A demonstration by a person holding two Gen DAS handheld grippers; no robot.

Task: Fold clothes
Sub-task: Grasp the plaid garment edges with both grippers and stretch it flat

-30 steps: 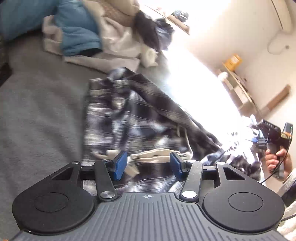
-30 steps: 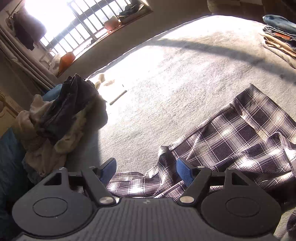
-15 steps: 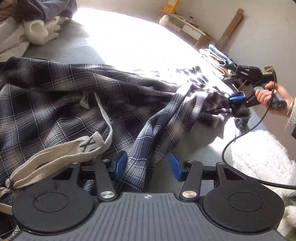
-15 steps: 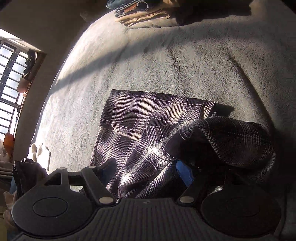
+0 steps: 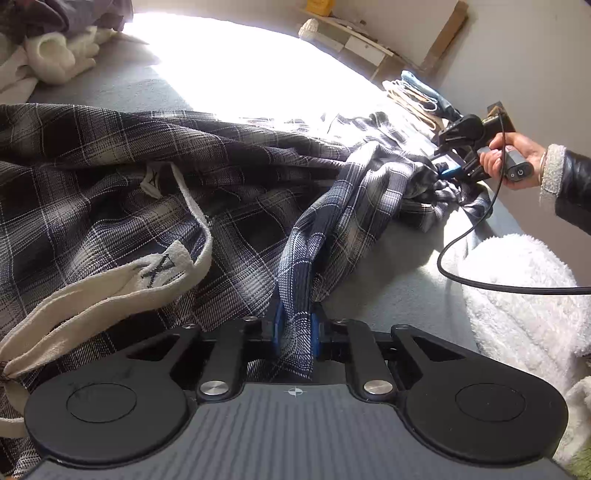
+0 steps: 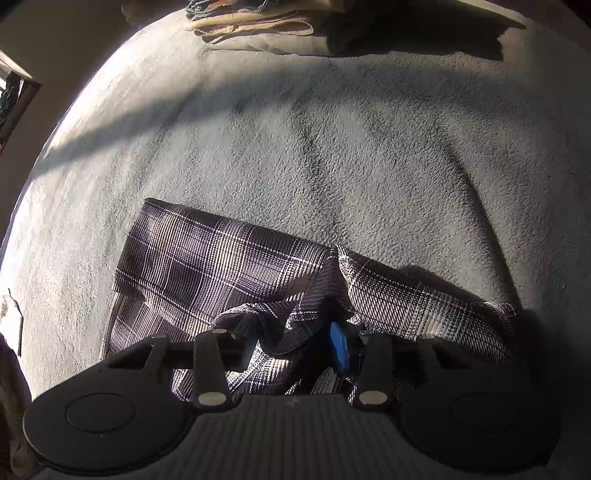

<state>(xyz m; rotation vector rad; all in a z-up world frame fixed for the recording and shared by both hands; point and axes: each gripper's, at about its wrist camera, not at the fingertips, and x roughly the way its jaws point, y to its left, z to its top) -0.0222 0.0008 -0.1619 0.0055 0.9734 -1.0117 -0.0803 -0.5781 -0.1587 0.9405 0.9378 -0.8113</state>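
A dark plaid garment with a cream drawstring lies spread and rumpled on the grey bed. My left gripper is closing, and its blue pads pinch a narrow fold at the garment's near edge. In the same view my right gripper, held in a person's hand, sits at the garment's far end. In the right wrist view the right gripper is closing on bunched plaid cloth. One blue pad shows; the other finger is half buried in fabric.
A stack of folded clothes lies at the bed's far edge. A heap of unfolded clothes sits at the top left. A white fluffy blanket lies to the right, crossed by a black cable. Shelves stand along the wall.
Both grippers swung over and down to the plaid garment's ends. Their jaws, wide apart half a second ago, have closed on folds of the cloth.
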